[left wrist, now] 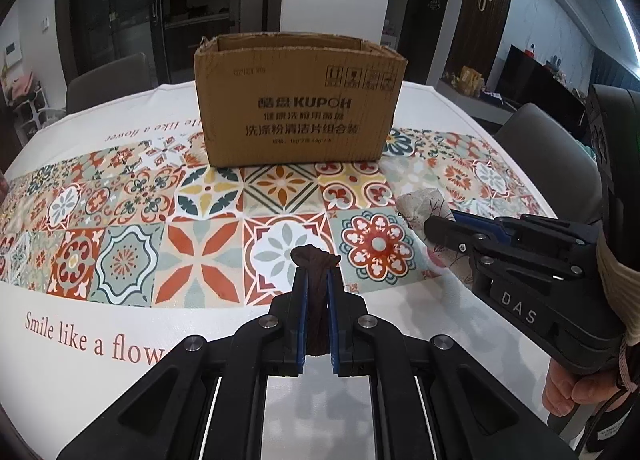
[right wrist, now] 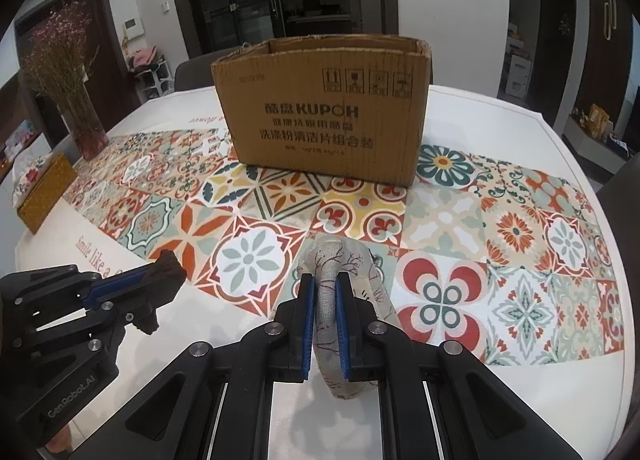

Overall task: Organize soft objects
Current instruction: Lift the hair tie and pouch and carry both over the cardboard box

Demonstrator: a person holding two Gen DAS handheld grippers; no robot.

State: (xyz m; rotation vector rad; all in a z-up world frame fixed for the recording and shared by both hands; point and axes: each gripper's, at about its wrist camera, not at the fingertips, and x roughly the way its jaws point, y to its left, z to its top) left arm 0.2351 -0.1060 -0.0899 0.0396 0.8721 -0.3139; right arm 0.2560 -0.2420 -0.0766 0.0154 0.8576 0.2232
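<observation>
My left gripper (left wrist: 317, 280) is shut on a dark brown soft cloth (left wrist: 316, 260), bunched between its blue pads; it also shows in the right wrist view (right wrist: 168, 265) at the left. My right gripper (right wrist: 326, 284) is shut on a beige printed fabric roll (right wrist: 340, 260), held just above the table; the roll also shows in the left wrist view (left wrist: 424, 204) at the right. An open cardboard box (left wrist: 298, 100) stands upright on the table beyond both grippers, also in the right wrist view (right wrist: 324, 108). What lies inside it is hidden.
The table carries a patterned tile cloth (right wrist: 440, 220). A vase of dried flowers (right wrist: 86, 128) and a yellow tissue box (right wrist: 44, 192) stand at the far left. Chairs (left wrist: 108, 80) ring the table's far and right edges.
</observation>
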